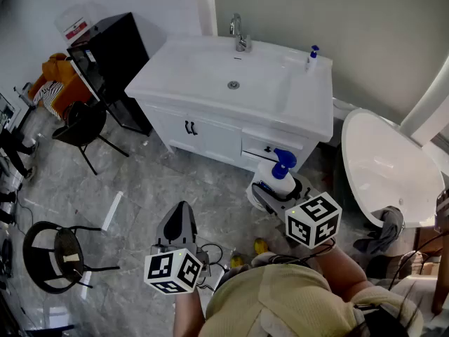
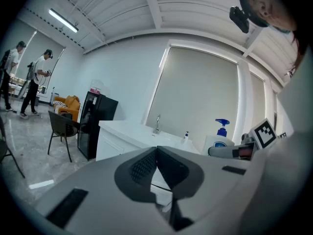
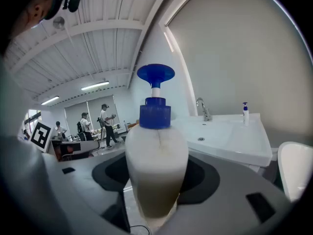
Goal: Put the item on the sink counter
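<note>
A white pump bottle [image 1: 276, 177] with a blue pump head hangs above the floor, in front of the white sink cabinet. My right gripper [image 1: 270, 192] is shut on its body; in the right gripper view the bottle [image 3: 156, 160] stands upright between the wide-set jaws. The sink counter [image 1: 309, 97] lies ahead and above, with a basin and faucet [image 1: 240, 37]. Lower left, my left gripper [image 1: 179, 223] is shut with nothing in it; its tips meet in the left gripper view [image 2: 157, 153], where the bottle [image 2: 221, 138] shows at the right.
A small blue-topped dispenser [image 1: 311, 56] stands at the counter's back right corner. A white tub [image 1: 386, 167] sits to the right. At the left are a black fridge [image 1: 112, 62], a black chair [image 1: 81, 128] and a stool [image 1: 56, 255]. People stand far off in the room.
</note>
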The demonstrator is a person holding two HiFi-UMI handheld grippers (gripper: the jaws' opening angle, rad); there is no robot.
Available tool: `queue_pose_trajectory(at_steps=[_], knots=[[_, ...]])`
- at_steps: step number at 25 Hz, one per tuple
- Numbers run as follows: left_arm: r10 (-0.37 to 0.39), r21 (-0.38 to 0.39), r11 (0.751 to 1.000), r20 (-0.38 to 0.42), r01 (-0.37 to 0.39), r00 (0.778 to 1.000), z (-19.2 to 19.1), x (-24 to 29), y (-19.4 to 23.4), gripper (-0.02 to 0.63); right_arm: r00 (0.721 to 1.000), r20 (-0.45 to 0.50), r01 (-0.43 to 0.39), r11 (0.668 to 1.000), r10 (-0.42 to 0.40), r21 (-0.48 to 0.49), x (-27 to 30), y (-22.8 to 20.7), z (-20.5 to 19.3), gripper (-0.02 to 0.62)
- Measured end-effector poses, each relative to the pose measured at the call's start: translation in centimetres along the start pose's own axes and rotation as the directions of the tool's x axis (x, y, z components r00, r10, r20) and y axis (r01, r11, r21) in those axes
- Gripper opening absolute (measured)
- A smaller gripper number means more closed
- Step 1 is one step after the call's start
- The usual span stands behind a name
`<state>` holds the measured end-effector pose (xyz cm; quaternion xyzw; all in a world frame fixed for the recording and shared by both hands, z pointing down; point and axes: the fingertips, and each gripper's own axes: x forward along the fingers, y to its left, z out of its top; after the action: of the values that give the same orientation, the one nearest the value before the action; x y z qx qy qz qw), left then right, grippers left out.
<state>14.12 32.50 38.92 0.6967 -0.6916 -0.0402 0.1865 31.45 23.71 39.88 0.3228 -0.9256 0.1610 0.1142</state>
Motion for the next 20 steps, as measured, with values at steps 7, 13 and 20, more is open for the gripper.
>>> queue_pose_trajectory(at_steps=[7,13,20], knots=[[0.0,0.006,1.0,-0.006,0.0,1.0,-0.1,-0.1,-0.2,0.035,1.0,-0.002,0.007,1.0,-0.007,0.005,-0.2,-0.2,-0.2,0.279],[-0.004,0.015,1.0,-0.001,0.004,1.0,0.0,-0.3,-0.2,0.035,1.0,0.01,0.01,1.0,-0.01,0.025,-0.1,-0.2,-0.1,0.279],[-0.013,-0.036,0.999,0.01,0.013,1.0,0.4,-1.1,0.9,0.035,1.0,0.011,-0.007,0.999,0.008,-0.034,0.3,0.9,0.6,0.279]])
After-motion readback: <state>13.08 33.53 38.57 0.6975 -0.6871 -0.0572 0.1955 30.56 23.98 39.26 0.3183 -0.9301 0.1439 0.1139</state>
